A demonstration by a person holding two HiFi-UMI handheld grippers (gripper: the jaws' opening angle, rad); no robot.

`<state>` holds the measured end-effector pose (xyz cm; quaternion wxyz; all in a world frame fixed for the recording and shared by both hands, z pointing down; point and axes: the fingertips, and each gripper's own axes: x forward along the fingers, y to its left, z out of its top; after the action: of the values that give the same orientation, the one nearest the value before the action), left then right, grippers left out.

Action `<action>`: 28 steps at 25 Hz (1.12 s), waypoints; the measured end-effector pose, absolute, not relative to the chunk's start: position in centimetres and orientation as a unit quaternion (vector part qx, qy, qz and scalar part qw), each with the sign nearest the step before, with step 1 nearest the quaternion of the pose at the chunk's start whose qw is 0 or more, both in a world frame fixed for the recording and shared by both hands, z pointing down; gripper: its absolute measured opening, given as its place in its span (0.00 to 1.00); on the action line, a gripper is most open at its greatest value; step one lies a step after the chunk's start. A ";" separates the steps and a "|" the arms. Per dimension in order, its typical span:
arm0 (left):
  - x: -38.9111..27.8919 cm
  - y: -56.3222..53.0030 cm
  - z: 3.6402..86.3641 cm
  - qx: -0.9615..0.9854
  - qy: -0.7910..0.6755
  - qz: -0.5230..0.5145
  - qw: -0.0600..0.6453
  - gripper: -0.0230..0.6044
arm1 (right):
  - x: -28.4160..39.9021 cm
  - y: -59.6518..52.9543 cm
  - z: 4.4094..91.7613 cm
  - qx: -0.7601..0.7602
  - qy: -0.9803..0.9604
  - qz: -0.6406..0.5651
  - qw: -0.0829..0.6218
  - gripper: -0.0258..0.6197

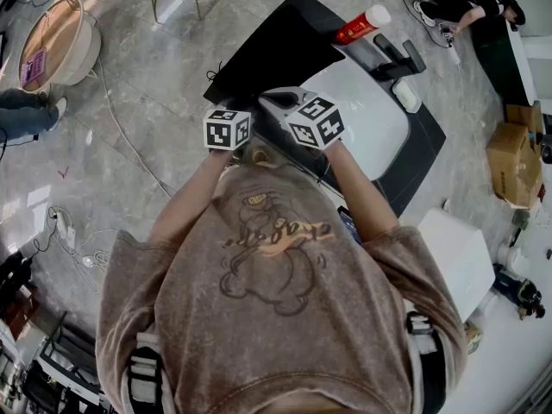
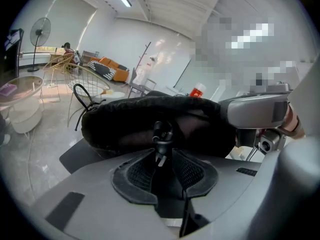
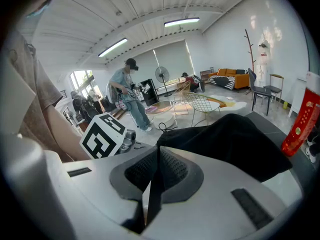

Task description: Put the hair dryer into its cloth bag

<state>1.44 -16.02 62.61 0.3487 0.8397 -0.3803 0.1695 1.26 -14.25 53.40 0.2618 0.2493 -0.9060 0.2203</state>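
Observation:
The black cloth bag [image 1: 274,52] lies on the table's near left corner, and my two grippers hold its near edge side by side. My left gripper [image 2: 162,140] is shut on the bag's drawstring toggle [image 2: 162,132], with the bag [image 2: 150,121] bulging just beyond it. A thin fold of the bag [image 3: 235,139] runs between the pads of my right gripper [image 3: 155,154], which is shut on it. A black hair dryer [image 1: 398,57] lies on the table's far side, apart from the bag. The marker cubes [image 1: 228,129] [image 1: 316,121] hide the jaws in the head view.
A red and white bottle [image 1: 362,24] lies by the hair dryer, a small white object [image 1: 406,95] near it. The dark table [image 1: 423,149] bears a white panel. On the floor are a round side table [image 1: 56,33], cardboard boxes [image 1: 515,158] and cables [image 1: 78,248]. People stand further off [image 3: 127,91].

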 end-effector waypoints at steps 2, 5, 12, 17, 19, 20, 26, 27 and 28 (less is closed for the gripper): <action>1.5 -16.4 62.5 0.840 -0.382 0.166 0.349 0.21 | 1.2 -14.2 53.4 0.248 -0.906 0.221 0.262 0.07; 1.7 -17.1 62.3 0.840 -0.383 0.164 0.348 0.21 | 1.1 -14.2 53.4 0.248 -0.906 0.222 0.261 0.07; 1.4 -18.6 62.6 0.830 -0.396 0.159 0.360 0.21 | 0.7 -13.8 53.4 0.245 -0.907 0.224 0.261 0.07; 0.8 -18.7 63.4 0.821 -0.402 0.167 0.371 0.21 | 0.7 -13.8 53.5 0.247 -0.906 0.224 0.260 0.07; 0.8 -18.9 63.6 0.817 -0.405 0.170 0.373 0.21 | 0.8 -13.8 53.6 0.248 -0.906 0.224 0.260 0.07; 0.7 -18.9 63.7 0.815 -0.407 0.170 0.375 0.21 | 0.9 -13.8 53.6 0.249 -0.906 0.224 0.260 0.07; 0.4 -18.9 63.1 0.813 -0.415 0.167 0.372 0.21 | 1.1 -13.9 53.6 0.251 -0.906 0.220 0.259 0.07; 0.2 -18.8 62.9 0.814 -0.415 0.166 0.371 0.21 | 1.1 -13.9 53.6 0.252 -0.906 0.221 0.259 0.07; 0.0 -18.6 62.6 0.815 -0.415 0.163 0.369 0.21 | 1.2 -14.0 53.6 0.253 -0.906 0.221 0.258 0.07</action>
<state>0.01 -18.64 62.63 0.3694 0.8150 -0.4155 0.1633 1.15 -13.96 53.58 0.2577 0.2528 -0.9060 0.2209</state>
